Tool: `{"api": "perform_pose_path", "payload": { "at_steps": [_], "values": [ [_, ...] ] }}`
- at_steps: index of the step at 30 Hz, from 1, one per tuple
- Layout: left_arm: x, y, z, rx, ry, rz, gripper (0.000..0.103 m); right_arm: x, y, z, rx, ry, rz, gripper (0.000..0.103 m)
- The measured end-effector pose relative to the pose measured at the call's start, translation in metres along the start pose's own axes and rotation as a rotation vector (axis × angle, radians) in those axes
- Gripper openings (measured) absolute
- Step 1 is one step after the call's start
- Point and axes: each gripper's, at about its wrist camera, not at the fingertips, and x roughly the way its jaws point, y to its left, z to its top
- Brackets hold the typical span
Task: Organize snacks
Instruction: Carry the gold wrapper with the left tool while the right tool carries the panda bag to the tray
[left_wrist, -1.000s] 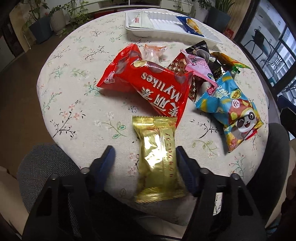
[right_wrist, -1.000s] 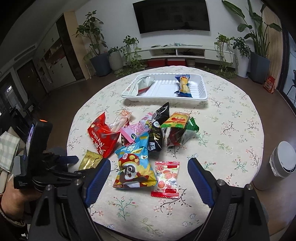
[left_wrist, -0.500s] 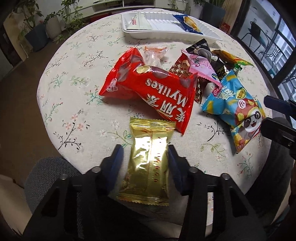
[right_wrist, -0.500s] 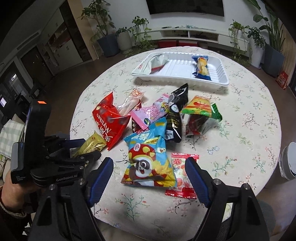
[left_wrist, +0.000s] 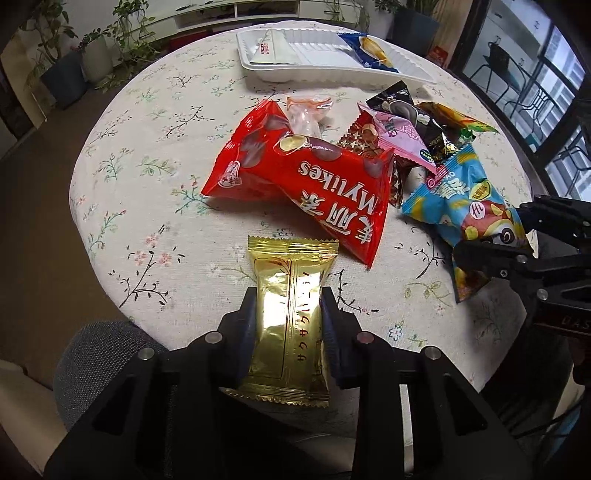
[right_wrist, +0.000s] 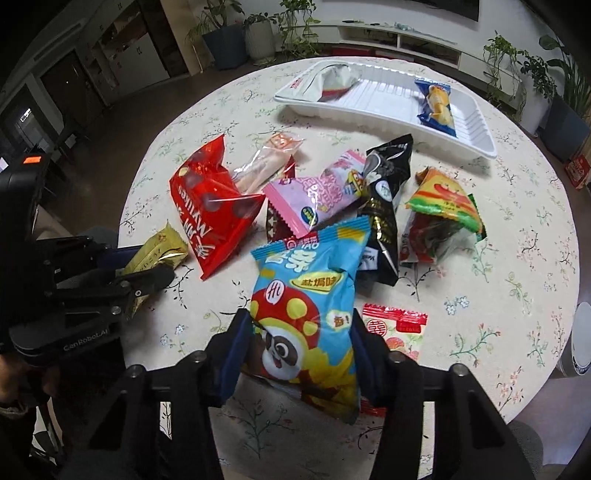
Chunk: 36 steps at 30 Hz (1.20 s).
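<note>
**Snacks gripped at the near table edge**

Snacks lay scattered on the floral table. My left gripper was closing, pads against the gold packet. My right gripper was closing around the blue panda bag. Beyond sat the white tray.

Each camera sits just behind its own gripper, looking steeply down along the fingers at the round table from close above its near edge. The left wrist view faces in from the table's left, the right wrist view from further right. Both share the snack pile and the white tray, and each glimpses the other gripper
</note>
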Motion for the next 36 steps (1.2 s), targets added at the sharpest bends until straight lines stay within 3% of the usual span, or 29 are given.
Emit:
{"api": "perform_pose_path", "payload": {
  "at_steps": [4, 16, 21, 29, 36],
  "values": [
    [-0.001, 0.002, -0.001, -0.007, -0.003, -0.017, 0.029, -0.003, 0.001, 0.001, 0.0, -0.017, 0.016, 0.036],
    [-0.018, 0.021, -0.005, -0.125, -0.018, -0.179, 0.029, -0.039, -0.002, -0.012, 0.067, -0.072, 0.132, 0.034],
    [-0.037, 0.032, 0.003, -0.178, -0.057, -0.286, 0.029, -0.056, -0.015, -0.013, 0.114, -0.115, 0.187, 0.034],
    [-0.075, 0.046, 0.063, -0.147, -0.168, -0.322, 0.029, -0.082, -0.057, 0.005, 0.188, -0.194, 0.153, 0.034],
    [-0.088, 0.06, 0.15, -0.105, -0.247, -0.332, 0.029, -0.106, -0.108, 0.049, 0.231, -0.297, 0.083, 0.034]
  ]
}}
